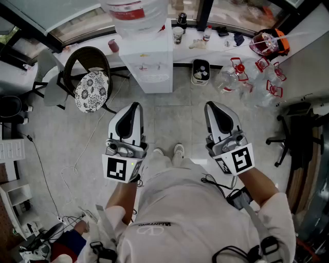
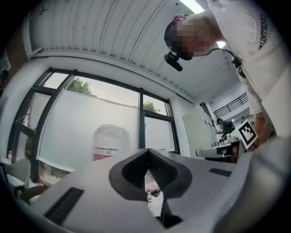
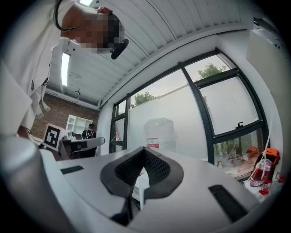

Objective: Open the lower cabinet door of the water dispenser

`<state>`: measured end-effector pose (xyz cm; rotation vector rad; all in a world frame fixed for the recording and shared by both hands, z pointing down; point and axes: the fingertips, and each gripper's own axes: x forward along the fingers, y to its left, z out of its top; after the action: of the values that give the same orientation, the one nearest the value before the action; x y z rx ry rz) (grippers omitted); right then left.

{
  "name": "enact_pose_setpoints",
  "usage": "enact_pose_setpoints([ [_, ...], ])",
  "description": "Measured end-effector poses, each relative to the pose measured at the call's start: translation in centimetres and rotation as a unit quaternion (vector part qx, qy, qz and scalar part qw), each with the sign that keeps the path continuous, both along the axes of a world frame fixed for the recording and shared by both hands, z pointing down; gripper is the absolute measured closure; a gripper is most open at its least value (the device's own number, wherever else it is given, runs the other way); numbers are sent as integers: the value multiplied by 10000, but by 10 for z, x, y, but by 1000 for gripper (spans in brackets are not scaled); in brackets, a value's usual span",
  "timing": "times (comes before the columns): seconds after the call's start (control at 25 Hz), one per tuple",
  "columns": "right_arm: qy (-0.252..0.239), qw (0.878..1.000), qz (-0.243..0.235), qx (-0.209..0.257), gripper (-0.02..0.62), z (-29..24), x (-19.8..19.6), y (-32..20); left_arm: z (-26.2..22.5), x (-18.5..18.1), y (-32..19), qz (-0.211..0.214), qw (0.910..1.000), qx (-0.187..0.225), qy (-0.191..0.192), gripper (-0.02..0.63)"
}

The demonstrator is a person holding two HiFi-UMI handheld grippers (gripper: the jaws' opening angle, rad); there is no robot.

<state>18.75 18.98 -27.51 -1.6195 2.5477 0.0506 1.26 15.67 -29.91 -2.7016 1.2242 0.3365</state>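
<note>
White boxy water dispenser (image 1: 150,64) stood by window wall, ahead of person, well apart from both tongs. Lower door too foreshortened to judge. One clear bottle (image 1: 136,13) on top. One round-backed chair (image 1: 91,87) with floral cushion near its left, one small bin (image 1: 200,72) near its right, clear red-handled jugs (image 1: 247,74) beyond, count unclear. Grey tiled floor (image 1: 169,118) between. Left tongs (image 1: 134,107) and right tongs (image 1: 211,106) closed, empty.

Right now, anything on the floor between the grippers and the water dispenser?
Nothing visible. Only floor lies between the left gripper, the right gripper and the water dispenser. A chair stands left of it, a bin right of it, both off the path.
</note>
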Motion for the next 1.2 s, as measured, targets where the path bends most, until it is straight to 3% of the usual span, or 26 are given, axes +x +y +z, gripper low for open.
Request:
enact_pose_setpoints([
  [0.2,-134,9999,-90,-32,580,3,-10,-18,9,-1,-14,-33,10000,-27,-83,606],
  [0.32,-133,9999,-74,-61,580,5,-21,-32,7,-7,-30,-28,9997,211,120,606],
  [0.52,-30,10000,68,-46,580,2,-44,-44,24,-14,-57,126,9997,-188,-91,606],
  [0.72,105,9997,228,35,579,1,-63,-57,26,-32,-73,333,9992,-212,-55,606],
  [0.96,67,9998,96,-177,578,31,-76,-79,50,-44,-92,386,9983,-443,-66,606],
  [1.2,-8,9988,-55,-477,580,83,-75,-124,101,-28,-119,338,9973,-584,-278,606],
])
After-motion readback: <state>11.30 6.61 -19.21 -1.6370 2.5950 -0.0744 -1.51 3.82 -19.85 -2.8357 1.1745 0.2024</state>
